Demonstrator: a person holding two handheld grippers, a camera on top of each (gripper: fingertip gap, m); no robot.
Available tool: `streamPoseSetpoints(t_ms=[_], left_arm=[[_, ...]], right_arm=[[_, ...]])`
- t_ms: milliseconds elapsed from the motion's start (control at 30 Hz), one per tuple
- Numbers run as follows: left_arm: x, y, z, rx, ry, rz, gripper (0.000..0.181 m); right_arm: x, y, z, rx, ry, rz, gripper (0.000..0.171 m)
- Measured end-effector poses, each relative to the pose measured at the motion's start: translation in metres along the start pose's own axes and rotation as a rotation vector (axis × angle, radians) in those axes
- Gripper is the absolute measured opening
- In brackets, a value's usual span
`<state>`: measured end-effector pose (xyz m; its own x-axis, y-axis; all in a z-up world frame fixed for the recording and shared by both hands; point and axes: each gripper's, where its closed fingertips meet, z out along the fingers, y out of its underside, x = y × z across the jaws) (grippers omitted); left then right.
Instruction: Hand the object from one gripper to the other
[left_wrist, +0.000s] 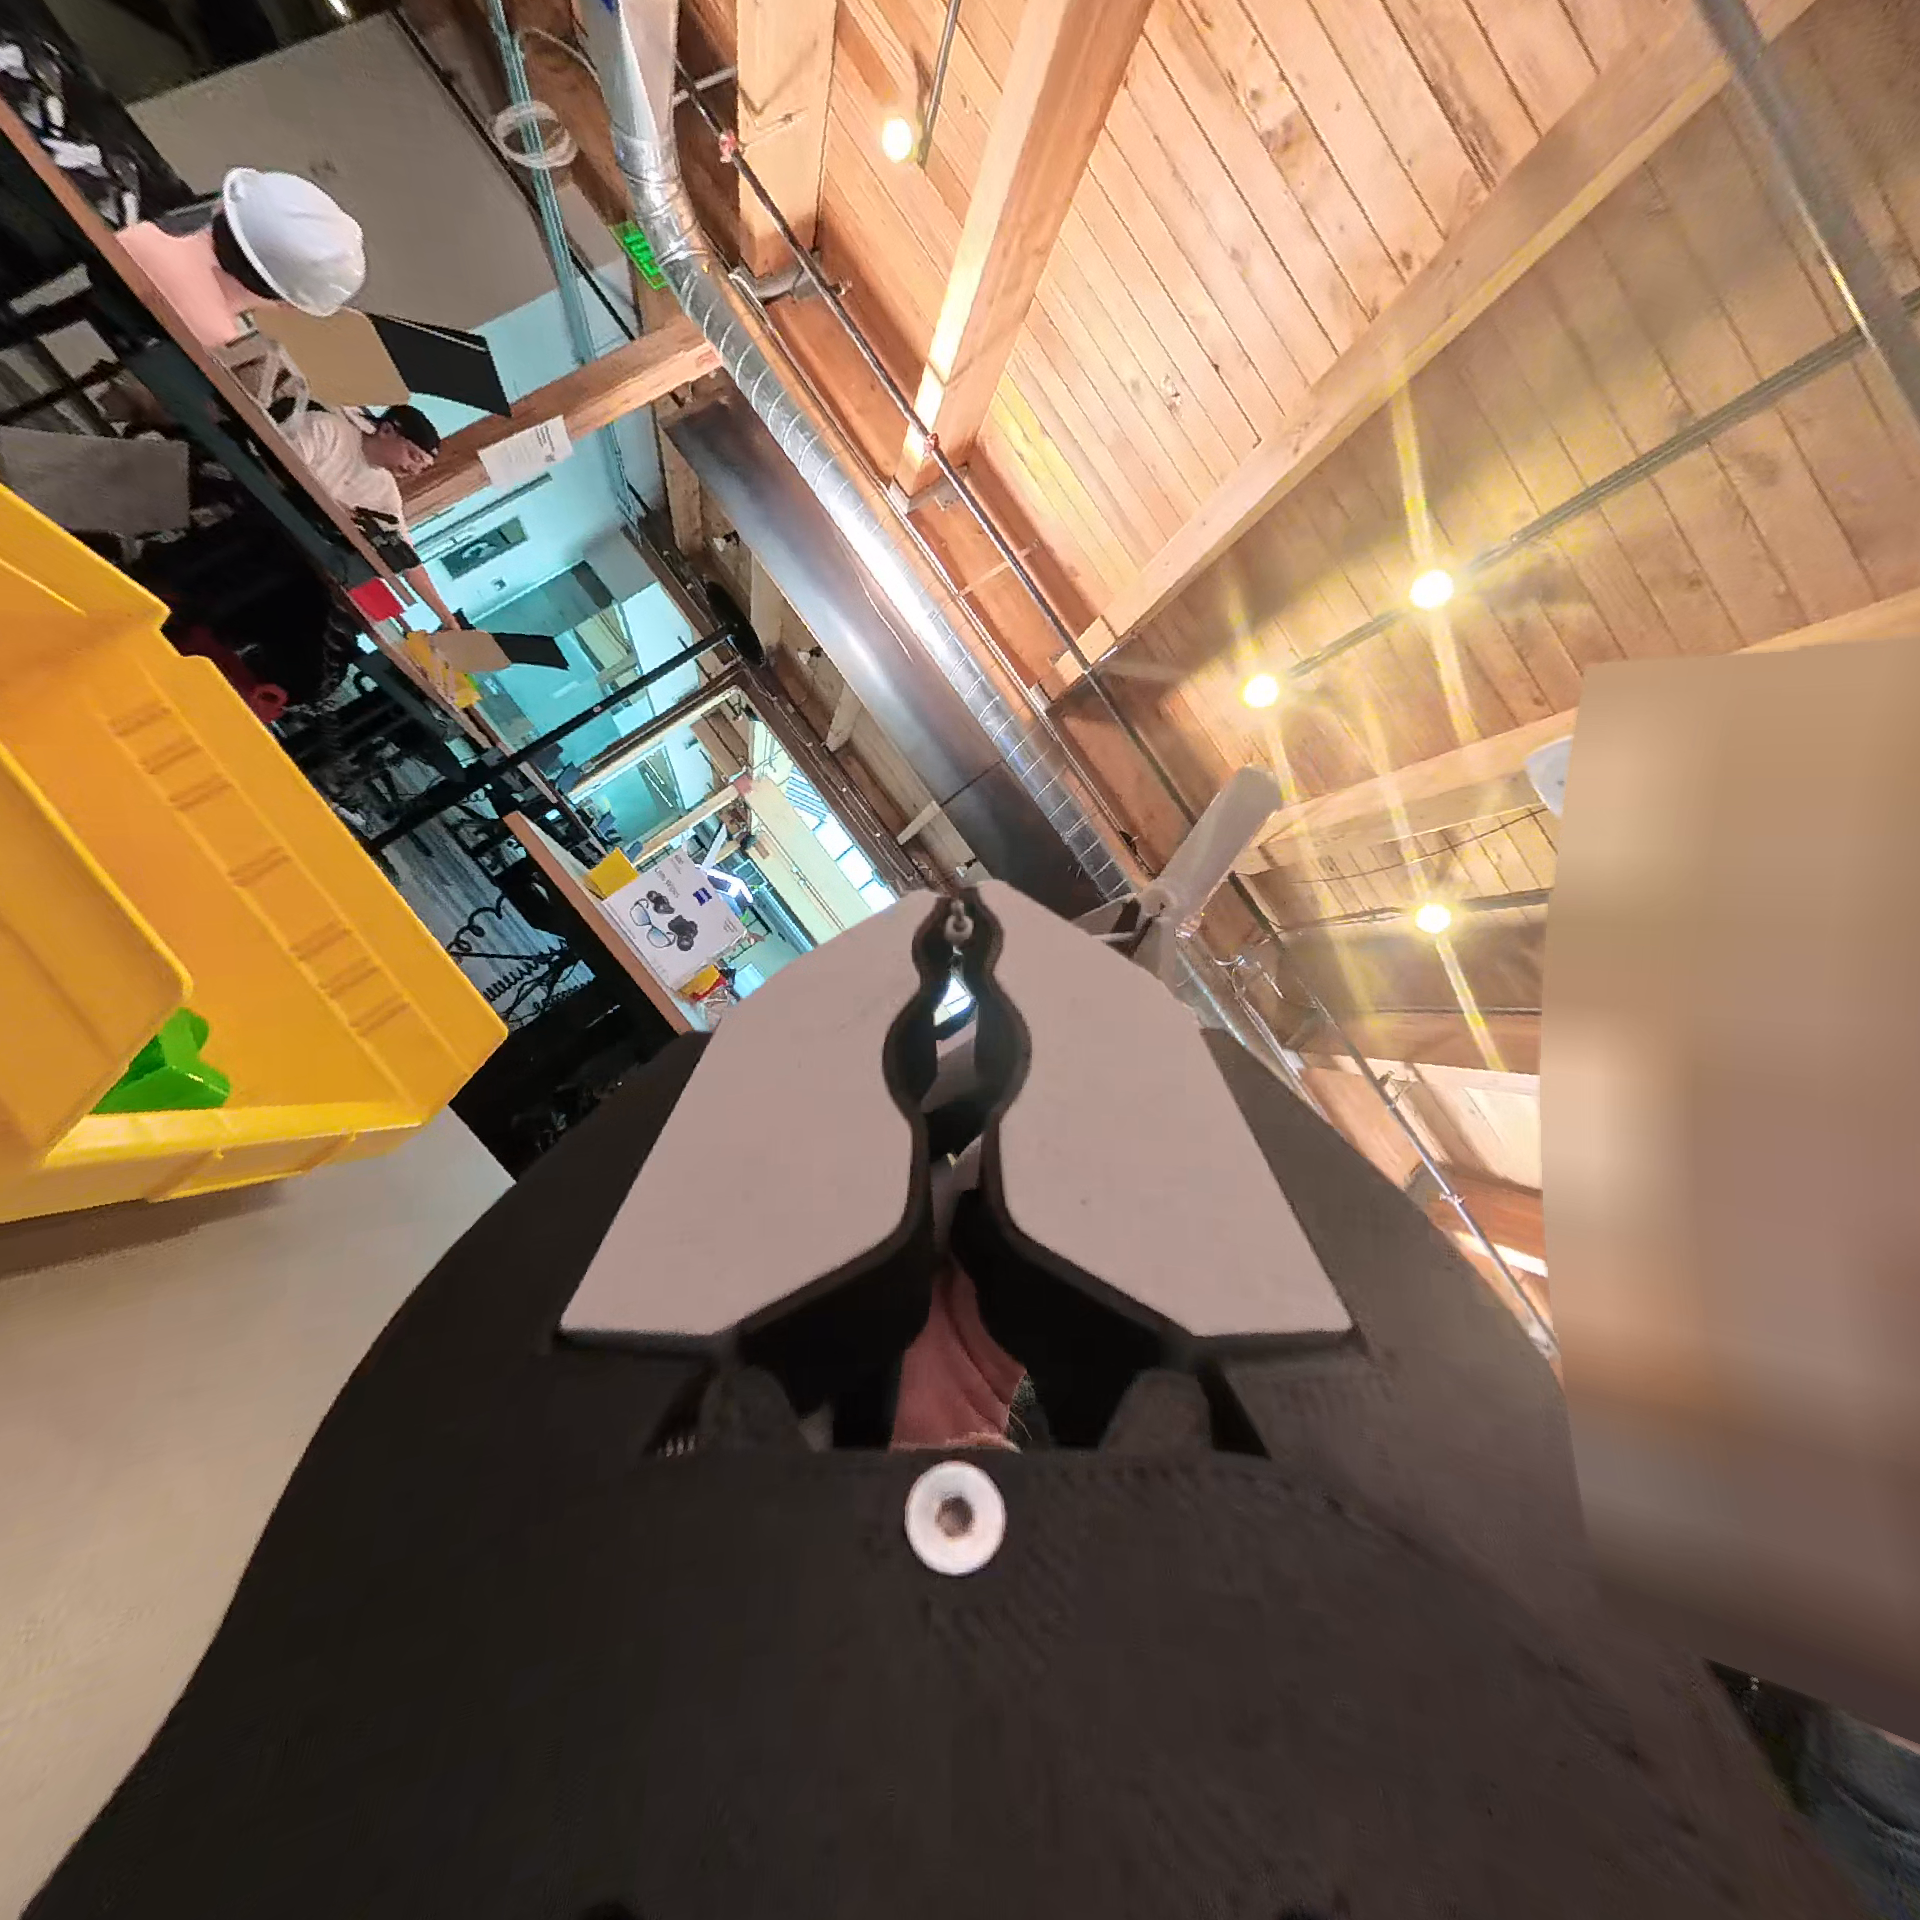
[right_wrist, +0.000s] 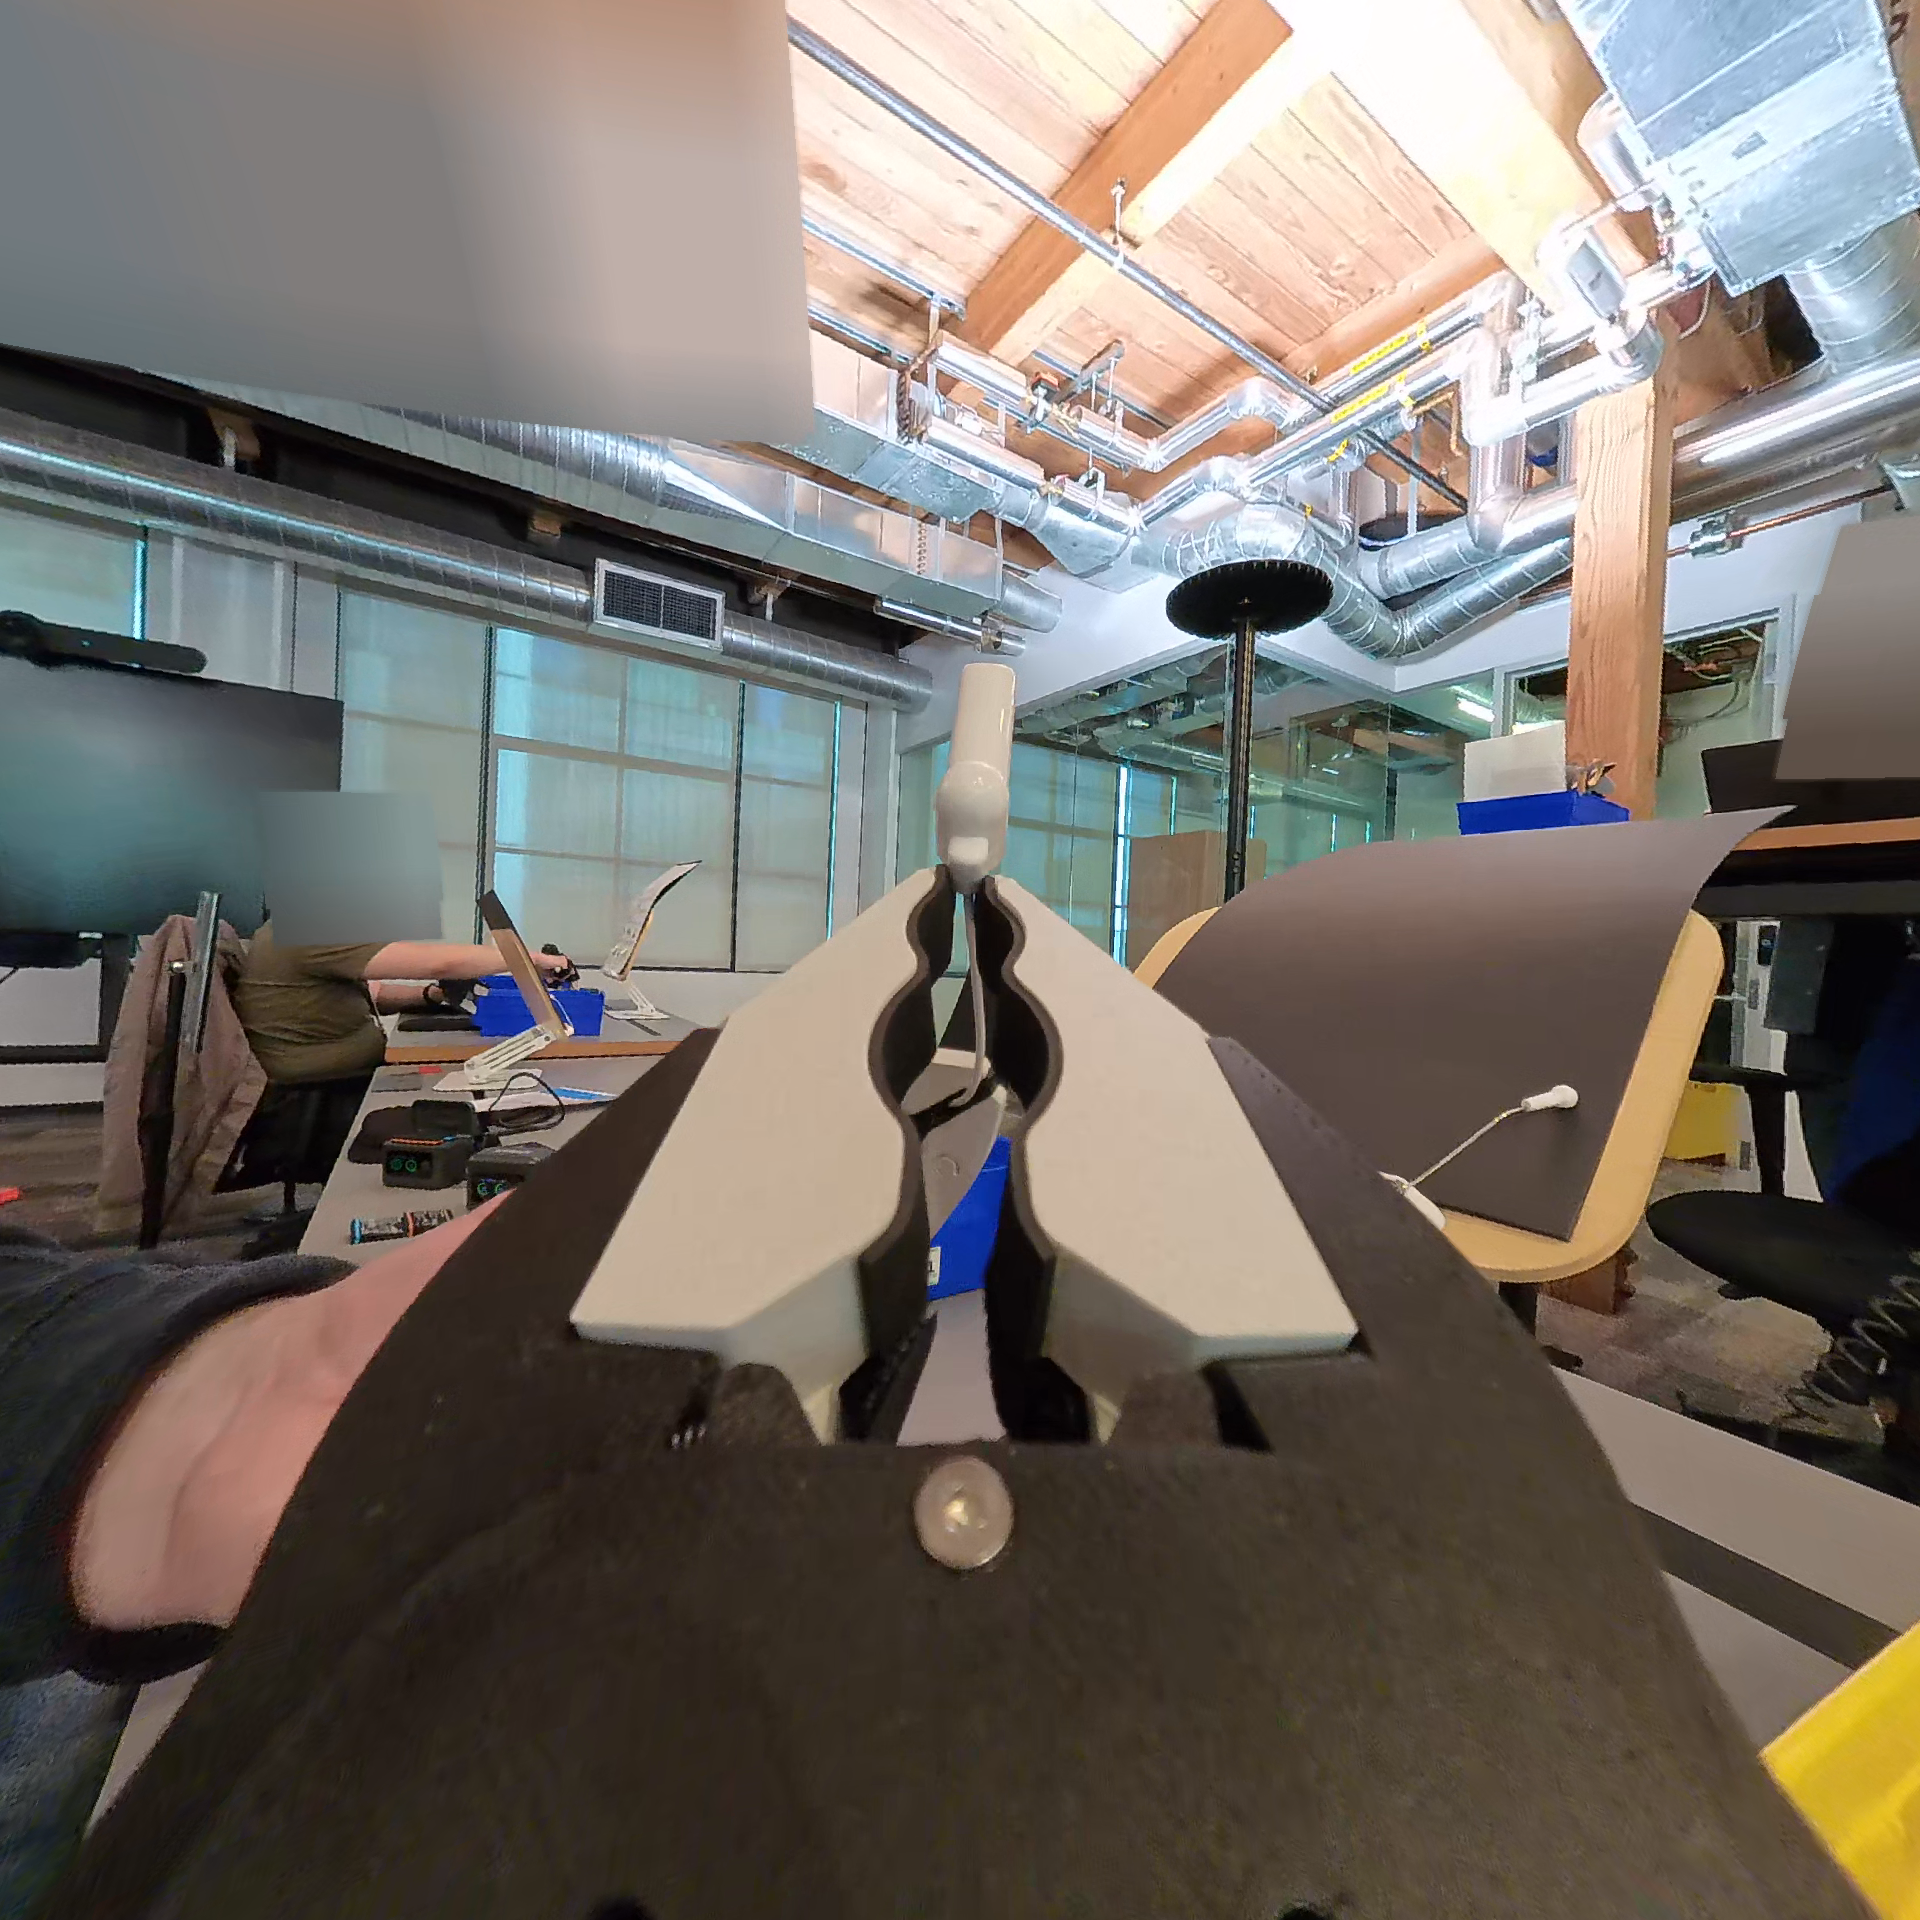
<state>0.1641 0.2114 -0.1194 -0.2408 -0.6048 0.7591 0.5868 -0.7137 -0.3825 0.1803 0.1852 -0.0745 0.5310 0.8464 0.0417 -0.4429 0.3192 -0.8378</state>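
The object is a thin white cable with plug-like ends. My right gripper (right_wrist: 968, 883) is shut on it. One white plug end (right_wrist: 975, 774) sticks up past the fingertips, and the cable (right_wrist: 977, 1003) runs down through the gap between the jaws. Another white end (right_wrist: 1550, 1097) juts out to the right of the gripper. My left gripper (left_wrist: 961, 902) points up at the ceiling with its jaws closed. A small white bit of thin cable (left_wrist: 956, 923) is pinched at its tips. Neither view shows the other gripper.
A yellow bin (left_wrist: 260, 935) stands on the light table (left_wrist: 156, 1455) at the left, with a green item (left_wrist: 166, 1070) inside. A curved black board (right_wrist: 1455, 997) stands to the right. A blue bin (right_wrist: 971, 1216) sits ahead. A person sits at a desk (right_wrist: 301, 997), and a hand (right_wrist: 208, 1455) is at lower left. Tip to tip, the grippers are about 6 centimeters apart.
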Motion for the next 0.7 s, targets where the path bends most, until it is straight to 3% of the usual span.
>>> streamPoseSetpoints(t_ms=[267, 333, 433, 500, 700], left_arm=[[-0.004, -0.002, -0.003, -0.086, -0.084, 0.140, 0.001], [-0.007, -0.010, -0.006, -0.128, -0.145, 0.222, 0.001], [-0.011, -0.026, -0.010, -0.246, -0.260, 0.404, 0.001], [-0.014, -0.038, -0.012, -0.337, -0.367, 0.623, 0.001], [-0.003, -0.048, -0.008, -0.527, -0.497, 1.024, 0.001]], right_arm=[[0.008, 0.011, -0.003, -0.045, 0.006, 0.055, 0.003], [0.014, 0.018, -0.008, -0.069, 0.025, 0.087, 0.033], [0.018, 0.027, -0.022, -0.119, 0.043, 0.072, 0.052], [0.022, 0.028, -0.030, -0.127, 0.060, 0.075, 0.061], [0.021, 0.039, -0.027, -0.210, 0.044, 0.040, 0.055]])
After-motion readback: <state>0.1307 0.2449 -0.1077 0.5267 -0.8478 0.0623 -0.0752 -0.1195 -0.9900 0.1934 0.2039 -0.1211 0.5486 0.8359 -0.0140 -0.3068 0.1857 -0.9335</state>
